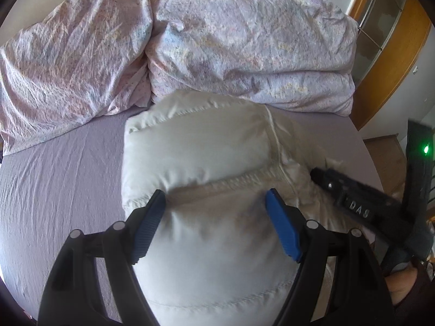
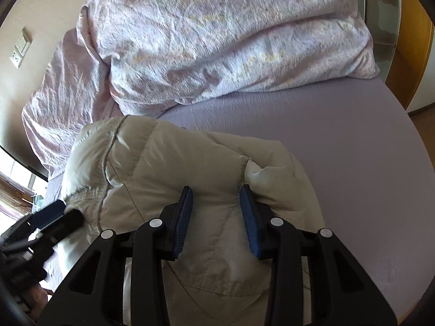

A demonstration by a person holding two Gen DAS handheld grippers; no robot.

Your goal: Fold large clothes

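A puffy off-white jacket (image 1: 206, 146) (image 2: 152, 157) lies bunched and partly folded on the lilac bed sheet (image 1: 62, 179) (image 2: 353, 149). My left gripper (image 1: 216, 198) points steeply down. Its jaws stand wide and press on a thick bulge of the jacket that fills the gap. My right gripper (image 2: 216, 193) has narrower jaws pinched on a fold of the jacket's right side, and the fabric puckers at the right pad. One of its fingers (image 1: 320, 176) reaches into the jacket's fuzzy edge in the left wrist view. The left gripper's fingers (image 2: 54, 212) show at the jacket's left edge.
A crumpled pink patterned duvet (image 1: 244, 40) (image 2: 217, 40) is heaped across the far side of the bed. A wooden wardrobe with glass panels (image 1: 394, 62) stands beyond the right edge. Wall sockets (image 2: 20, 49) are at far left. A person's hand (image 1: 402, 282) holds the right gripper.
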